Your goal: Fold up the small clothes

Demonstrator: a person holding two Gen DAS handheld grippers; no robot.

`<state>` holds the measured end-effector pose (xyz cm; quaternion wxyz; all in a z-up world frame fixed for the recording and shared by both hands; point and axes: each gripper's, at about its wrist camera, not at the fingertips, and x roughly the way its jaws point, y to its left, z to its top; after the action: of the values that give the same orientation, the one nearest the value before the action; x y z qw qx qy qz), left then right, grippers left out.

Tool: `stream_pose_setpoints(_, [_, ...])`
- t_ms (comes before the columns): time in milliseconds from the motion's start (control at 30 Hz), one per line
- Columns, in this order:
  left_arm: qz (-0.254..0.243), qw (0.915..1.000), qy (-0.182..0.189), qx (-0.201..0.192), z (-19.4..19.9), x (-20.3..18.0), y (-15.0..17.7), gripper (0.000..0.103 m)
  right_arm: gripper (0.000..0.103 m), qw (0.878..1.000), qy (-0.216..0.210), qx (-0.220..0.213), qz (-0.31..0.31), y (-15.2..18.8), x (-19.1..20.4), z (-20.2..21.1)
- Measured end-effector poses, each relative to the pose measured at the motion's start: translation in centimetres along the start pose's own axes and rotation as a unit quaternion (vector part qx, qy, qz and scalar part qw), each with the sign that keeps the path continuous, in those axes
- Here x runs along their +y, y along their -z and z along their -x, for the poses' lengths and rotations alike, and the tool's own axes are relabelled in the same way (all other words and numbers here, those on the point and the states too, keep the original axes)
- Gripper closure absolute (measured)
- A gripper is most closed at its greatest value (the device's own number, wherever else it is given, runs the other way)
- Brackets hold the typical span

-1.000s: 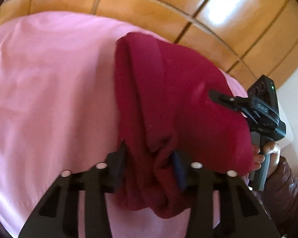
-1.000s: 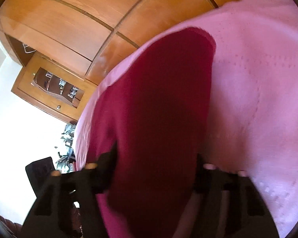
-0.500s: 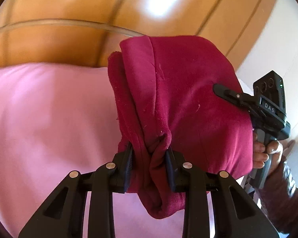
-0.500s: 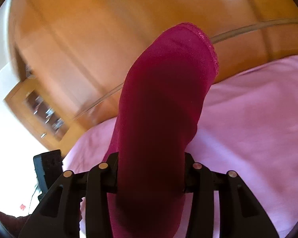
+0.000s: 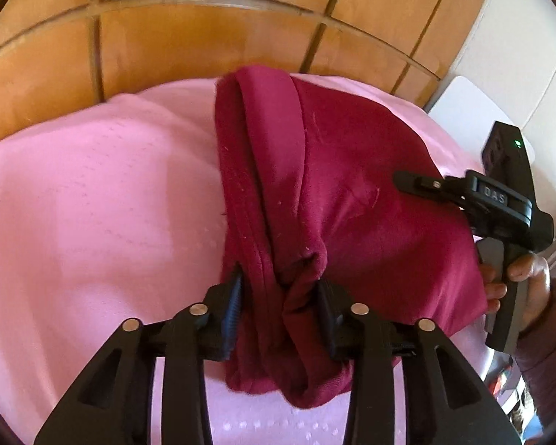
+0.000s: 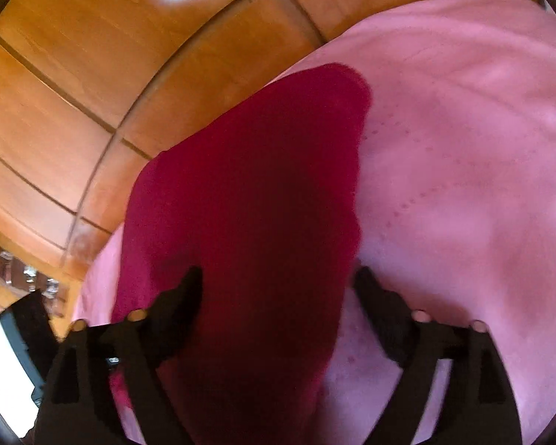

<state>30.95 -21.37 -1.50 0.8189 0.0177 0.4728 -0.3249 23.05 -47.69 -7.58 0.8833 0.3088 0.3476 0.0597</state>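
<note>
You are letting go with your right gripper [image 6: 278, 285]: half a second back its pads were pinched on the dark red garment [image 5: 352, 200], and now its jaws are opening wide, the cloth lying between them but no longer pressed on the right side. Your left gripper [image 5: 278, 296] is also opening, though in its own view a bunched ridge of the garment is still sitting between the 2 pads, seemingly touching both. The garment is now resting folded on the pink bedcover [image 5: 103, 200], close to the wooden headboard [image 5: 211, 37], where a moment ago it was hanging in the air against that wood. I judge this fold is being set down, and you are finishing the release before smoothing or taking the next fold.
</note>
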Motion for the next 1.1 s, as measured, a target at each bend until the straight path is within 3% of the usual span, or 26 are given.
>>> stream_pose_setpoints(133, [0.018, 0.9982, -0.025, -0.051, 4.0, 0.1, 0.8, 0.061, 0.017, 0.995, 0.067, -0.059, 0.051, 0.9, 2.2, 4.5])
stream_pose_setpoints(200, [0.014, 0.9963, -0.049, -0.069, 5.1, -0.4, 1.6, 0.061, 0.041, 0.99, 0.089, -0.082, 0.073, 1.8, 2.8, 7.2])
stream_pose_setpoints(267, [-0.006, 0.995, -0.073, -0.068, 4.9, -1.3, 2.1, 0.061, 0.049, 0.986, 0.088, -0.1, 0.098, 3.4, 4.2, 9.1])
stream_pose_setpoints(333, [-0.011, 0.994, -0.093, -0.058, 4.4, -1.6, 3.0, 0.061, 0.057, 0.986, 0.072, -0.097, 0.113, 5.3, 5.7, 9.6])
stream_pose_setpoints(433, [-0.009, 0.9912, -0.128, -0.031, 3.6, -1.0, 4.7, 0.061, 0.058, 0.983, 0.099, -0.054, 0.145, 7.7, 7.6, 6.7])
stream_pose_setpoints(500, [0.006, 0.9915, -0.128, -0.021, 2.6, -0.3, 4.7, 0.06, 0.056, 0.975, 0.149, -0.02, 0.162, 8.9, 8.0, 3.7])
stream_pose_setpoints(567, [0.014, 0.9908, -0.131, -0.029, 3.3, -0.4, 4.9, 0.059, 0.056, 0.967, 0.181, -0.033, 0.174, 9.8, 8.7, 2.6])
stream_pose_setpoints(667, [0.013, 0.9885, -0.141, -0.054, 5.8, -0.9, 5.5, 0.057, 0.041, 0.975, 0.164, -0.041, 0.147, 9.5, 9.2, 3.7])
stream_pose_setpoints(767, [0.013, 0.9846, -0.148, -0.093, 8.9, -1.5, 6.5, 0.032, 0.026, 0.975, 0.155, -0.072, 0.144, 10.3, 10.6, 5.5])
stream_pose_setpoints(900, [0.024, 0.9783, -0.159, -0.13, 12.4, -2.6, 8.0, 0.021, 0.007, 0.972, 0.158, -0.113, 0.136, 11.8, 12.1, 7.9])
stream_pose_setpoints(967, [0.025, 0.9754, -0.17, -0.139, 13.3, -3.3, 8.5, 0.018, 0.002, 0.969, 0.171, -0.13, 0.126, 12.7, 12.7, 8.7])
stream_pose_setpoints(1000, [0.024, 0.9742, -0.175, -0.141, 13.7, -3.5, 8.7, 0.01, 0.002, 0.967, 0.18, -0.135, 0.12, 13.3, 12.8, 8.9])
stream_pose_setpoints(1100, [0.024, 0.9693, -0.19, -0.154, 14.8, -4.3, 9.7, 0.007, 0.002, 0.965, 0.194, -0.135, 0.115, 14.3, 13.2, 9.6])
